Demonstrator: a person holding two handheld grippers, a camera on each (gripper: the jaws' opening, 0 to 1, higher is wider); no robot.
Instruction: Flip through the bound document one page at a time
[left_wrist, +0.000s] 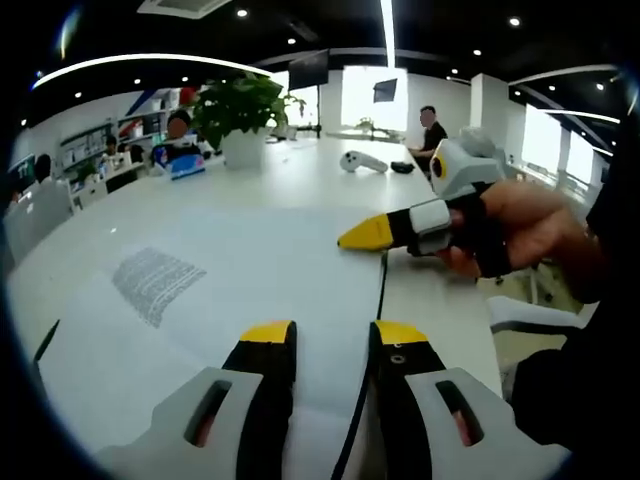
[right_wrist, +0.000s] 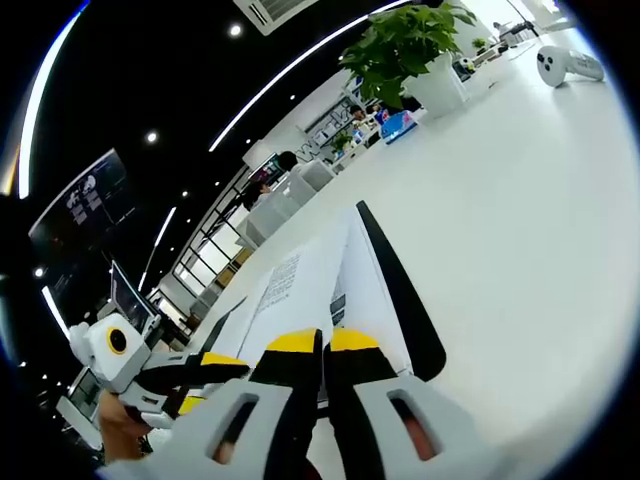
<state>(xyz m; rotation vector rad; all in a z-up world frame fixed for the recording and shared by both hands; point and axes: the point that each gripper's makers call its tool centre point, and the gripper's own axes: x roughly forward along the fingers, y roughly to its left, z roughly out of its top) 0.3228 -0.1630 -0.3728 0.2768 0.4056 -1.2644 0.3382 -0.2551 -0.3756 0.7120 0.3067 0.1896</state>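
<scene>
White and long, the bench (left_wrist: 300, 180) runs through a big office with dark ceiling and bright strip lights; people sit far off at the left and at the far end. In the left gripper view, the document (left_wrist: 150, 300) lies open and flat on the bench, a block of print on its left page, its black edge along the right side; a plant (left_wrist: 240, 110) in a white pot stands far behind it; the left gripper (left_wrist: 333, 335) hangs over the right page with jaws a little apart and nothing between them; to the right, a hand (left_wrist: 530, 235) holds the right gripper (left_wrist: 365, 233) beside the document. In the right gripper view, the left gripper (right_wrist: 215, 365) shows low at the left; the right gripper (right_wrist: 322, 342) has jaws pressed together, right at the document (right_wrist: 320, 275); I cannot tell if a page is caught.
</scene>
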